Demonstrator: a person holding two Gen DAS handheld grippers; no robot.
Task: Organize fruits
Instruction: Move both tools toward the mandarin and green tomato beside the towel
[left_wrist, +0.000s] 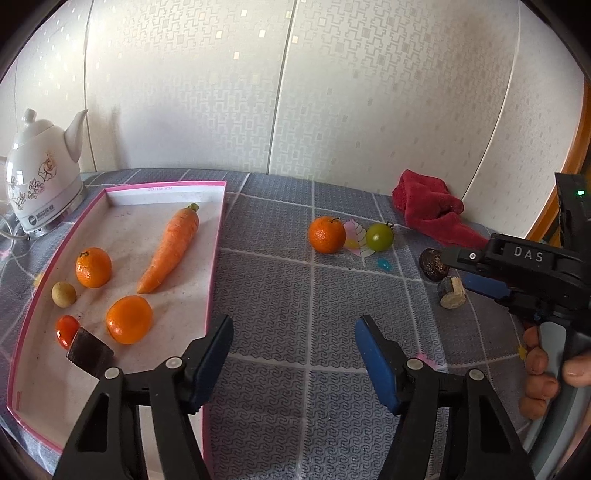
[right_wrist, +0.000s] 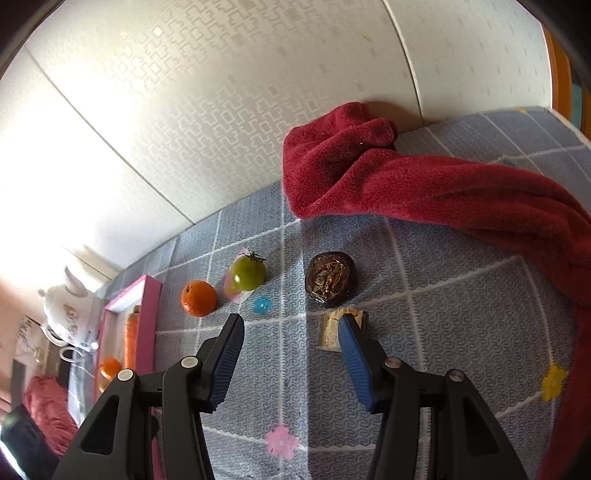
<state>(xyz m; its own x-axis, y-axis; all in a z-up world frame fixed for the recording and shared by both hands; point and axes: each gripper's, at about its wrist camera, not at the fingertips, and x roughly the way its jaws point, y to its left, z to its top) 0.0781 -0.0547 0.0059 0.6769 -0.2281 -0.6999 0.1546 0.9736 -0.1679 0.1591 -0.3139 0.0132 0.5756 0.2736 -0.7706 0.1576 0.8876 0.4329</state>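
A pink-rimmed tray holds a carrot, two oranges, a small tan fruit, a red tomato and a dark block. On the grey cloth lie an orange, a green tomato, a dark brown round fruit and a tan wood piece. My left gripper is open above bare cloth beside the tray. My right gripper is open, its right finger beside the wood piece.
A white floral kettle stands at the back left behind the tray. A red towel lies against the wall at the back right. The right gripper's body and the hand holding it show in the left wrist view.
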